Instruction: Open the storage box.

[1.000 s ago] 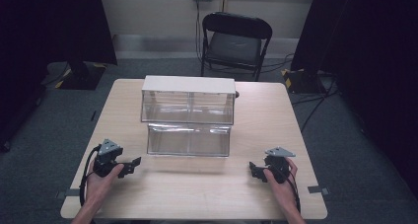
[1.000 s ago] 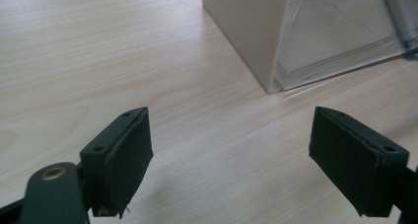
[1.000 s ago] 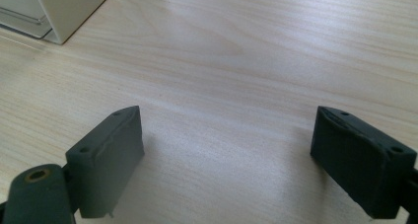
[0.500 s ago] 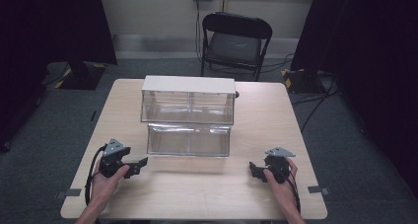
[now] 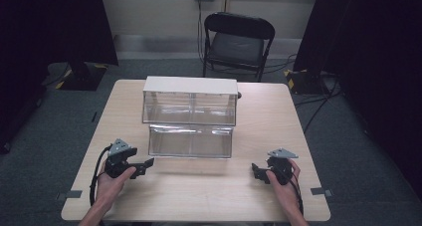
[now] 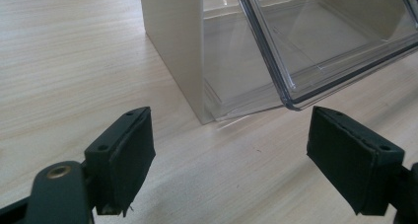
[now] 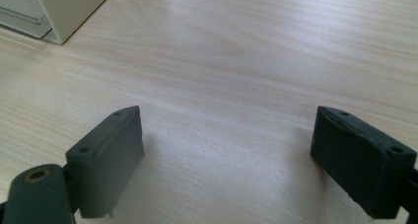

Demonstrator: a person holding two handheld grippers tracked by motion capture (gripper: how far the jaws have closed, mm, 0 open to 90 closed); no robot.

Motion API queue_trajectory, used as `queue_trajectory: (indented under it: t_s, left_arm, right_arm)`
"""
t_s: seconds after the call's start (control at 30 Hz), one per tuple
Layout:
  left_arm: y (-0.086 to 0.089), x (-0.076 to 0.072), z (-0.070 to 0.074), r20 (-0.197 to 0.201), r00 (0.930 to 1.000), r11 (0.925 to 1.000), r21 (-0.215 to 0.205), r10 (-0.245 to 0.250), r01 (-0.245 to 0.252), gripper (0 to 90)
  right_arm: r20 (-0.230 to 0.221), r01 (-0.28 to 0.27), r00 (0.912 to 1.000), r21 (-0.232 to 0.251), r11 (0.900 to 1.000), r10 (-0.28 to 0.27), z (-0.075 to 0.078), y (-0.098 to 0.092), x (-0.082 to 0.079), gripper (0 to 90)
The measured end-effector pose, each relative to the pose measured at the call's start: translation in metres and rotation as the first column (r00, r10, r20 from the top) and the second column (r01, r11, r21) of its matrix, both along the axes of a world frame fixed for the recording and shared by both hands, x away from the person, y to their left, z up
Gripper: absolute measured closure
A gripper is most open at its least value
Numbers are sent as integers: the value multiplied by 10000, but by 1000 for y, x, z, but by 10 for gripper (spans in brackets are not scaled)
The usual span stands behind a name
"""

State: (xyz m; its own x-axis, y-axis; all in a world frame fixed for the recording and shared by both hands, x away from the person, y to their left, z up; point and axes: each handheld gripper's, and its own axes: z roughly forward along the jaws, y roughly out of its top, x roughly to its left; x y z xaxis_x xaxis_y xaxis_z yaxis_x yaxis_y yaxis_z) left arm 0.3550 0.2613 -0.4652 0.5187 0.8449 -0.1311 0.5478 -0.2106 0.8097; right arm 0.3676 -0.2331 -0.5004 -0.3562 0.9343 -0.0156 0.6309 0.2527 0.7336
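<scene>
A cream-cased cabinet (image 5: pixel 189 85) with clear drawers stands mid-table; its lower clear drawer (image 5: pixel 191 141) is pulled out toward me. My left gripper (image 5: pixel 146 165) hovers just left of that drawer's front corner. In the left gripper view its jaws (image 6: pixel 229 160) stand apart over bare wood, the drawer's corner (image 6: pixel 335 41) and the cabinet's side wall (image 6: pixel 172 41) ahead of them. They have just been closing a little, with nothing between them. My right gripper (image 5: pixel 257 170) rests at the front right, open (image 7: pixel 226 160) over bare table, the cabinet's corner (image 7: pixel 69 7) far off.
The wooden table (image 5: pixel 278 116) has bare room on both sides of the cabinet and along its front edge. A black folding chair (image 5: pixel 236 42) stands behind the table's far edge. Cables lie on the grey floor (image 5: pixel 318 94) to the right.
My left gripper has shifted a little to the right, nearer the drawer's front corner. The right gripper has kept still.
</scene>
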Motion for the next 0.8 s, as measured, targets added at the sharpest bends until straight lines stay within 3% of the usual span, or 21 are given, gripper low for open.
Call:
queue_trajectory:
  t_s: [0.8]
  left_arm:
    - [-2, 1, 2, 164, 9996, 9996, -187, -218, 221, 182]
  right_arm:
    - [-1, -2, 10000, 1, 10000, 2, 0, 0, 0, 119]
